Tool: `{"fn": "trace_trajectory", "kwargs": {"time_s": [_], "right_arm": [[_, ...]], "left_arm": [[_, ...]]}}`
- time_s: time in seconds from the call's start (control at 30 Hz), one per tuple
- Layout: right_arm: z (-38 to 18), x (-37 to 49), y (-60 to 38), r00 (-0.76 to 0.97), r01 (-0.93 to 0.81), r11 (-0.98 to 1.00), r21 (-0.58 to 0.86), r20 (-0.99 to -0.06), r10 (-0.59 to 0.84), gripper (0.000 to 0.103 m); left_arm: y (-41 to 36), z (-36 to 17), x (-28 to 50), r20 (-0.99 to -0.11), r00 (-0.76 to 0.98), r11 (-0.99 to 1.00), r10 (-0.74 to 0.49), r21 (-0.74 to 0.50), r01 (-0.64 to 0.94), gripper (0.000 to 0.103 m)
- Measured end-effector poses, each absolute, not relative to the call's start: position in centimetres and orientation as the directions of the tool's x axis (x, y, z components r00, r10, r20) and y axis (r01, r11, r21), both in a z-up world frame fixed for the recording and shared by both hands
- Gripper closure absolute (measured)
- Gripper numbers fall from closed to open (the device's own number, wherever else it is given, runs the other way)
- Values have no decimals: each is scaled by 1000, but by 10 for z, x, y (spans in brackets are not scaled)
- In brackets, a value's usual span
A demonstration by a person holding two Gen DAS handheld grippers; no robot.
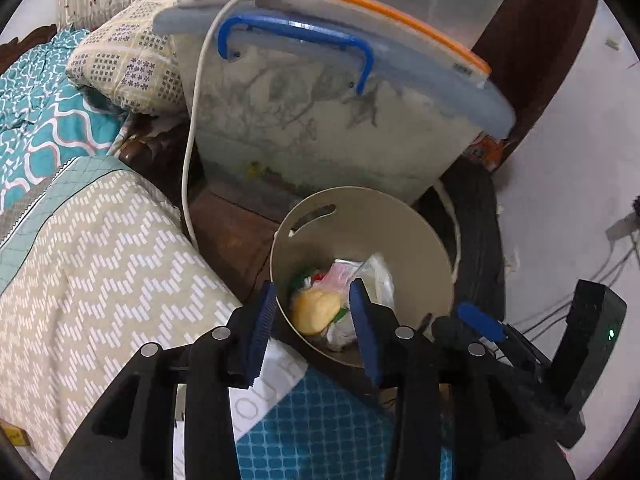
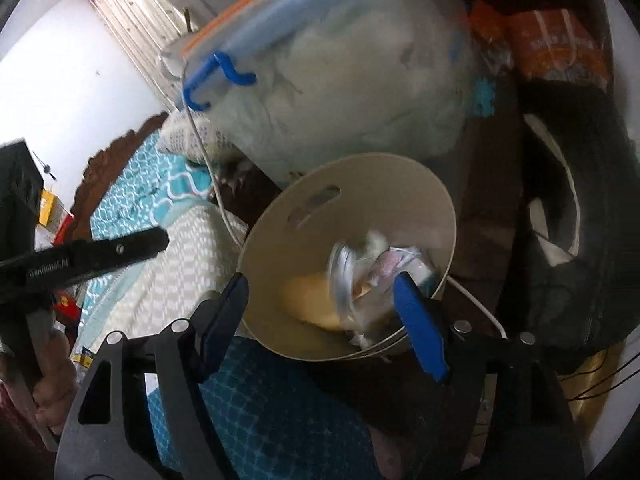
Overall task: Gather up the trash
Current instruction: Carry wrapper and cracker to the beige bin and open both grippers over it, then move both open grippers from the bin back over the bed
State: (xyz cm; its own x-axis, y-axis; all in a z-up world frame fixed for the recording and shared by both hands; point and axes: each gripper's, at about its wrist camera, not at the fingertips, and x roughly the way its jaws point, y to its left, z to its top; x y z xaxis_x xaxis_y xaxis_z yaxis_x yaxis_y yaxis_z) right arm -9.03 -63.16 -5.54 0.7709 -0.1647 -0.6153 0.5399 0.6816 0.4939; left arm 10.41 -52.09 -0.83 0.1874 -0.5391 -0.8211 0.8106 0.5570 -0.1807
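While both grippers hang over the beige wastebasket (image 1: 420, 248), the left gripper (image 1: 312, 328) and right gripper (image 2: 324, 316) stand released and empty, likely just past dropping. Trash (image 2: 360, 280) lies inside: yellow wad, crumpled plastic. Behind leans a blue-handled storage bin (image 1: 320, 128). Bedding text reads "OU".

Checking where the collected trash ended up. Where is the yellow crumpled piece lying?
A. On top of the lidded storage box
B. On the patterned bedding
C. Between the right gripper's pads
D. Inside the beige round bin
D. The yellow crumpled piece lies at the bottom of the beige round bin among plastic wrappers, not on the bedding or the box.
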Motion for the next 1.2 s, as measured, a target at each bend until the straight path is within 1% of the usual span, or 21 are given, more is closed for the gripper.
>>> {"fn": "trace_trajectory", "kwargs": {"time_s": [0.07, 0.17, 0.27, 0.37, 0.53, 0.67, 0.8, 1.2], "right_arm": [[-53, -95, -625, 792, 523, 675, 521, -589, -158, 30], [-51, -93, -606, 821, 468, 674, 572, -564, -92, 31], [-44, -87, -575, 839, 408, 696, 591, -543, -32, 31], [-41, -81, -534, 852, 348, 707, 616, -522, 36, 31], [-27, -83, -469, 864, 332, 737, 589, -503, 12, 31], [-16, -87, -429, 869, 317, 762, 565, -496, 6, 31], [-7, -88, -401, 867, 295, 786, 544, -497, 19, 31], [10, -78, -322, 847, 223, 846, 485, -526, 79, 30]], "left_arm": [[-504, -3, 96, -806, 206, 546, -555, -166, 821, 67], [-464, 3, 84, -785, 241, 542, -571, -140, 829, 66], [-407, 2, 73, -766, 293, 574, -572, -119, 810, 66], [-361, 1, 66, -759, 361, 628, -542, -81, 774, 66], [-281, -3, 57, -748, 486, 733, -453, -2, 680, 66], [-228, -1, 53, -741, 529, 794, -414, -11, 607, 65], [-190, 3, 46, -725, 570, 831, -387, -6, 556, 62], [-99, 9, 27, -692, 636, 892, -342, -26, 451, 61]]}}
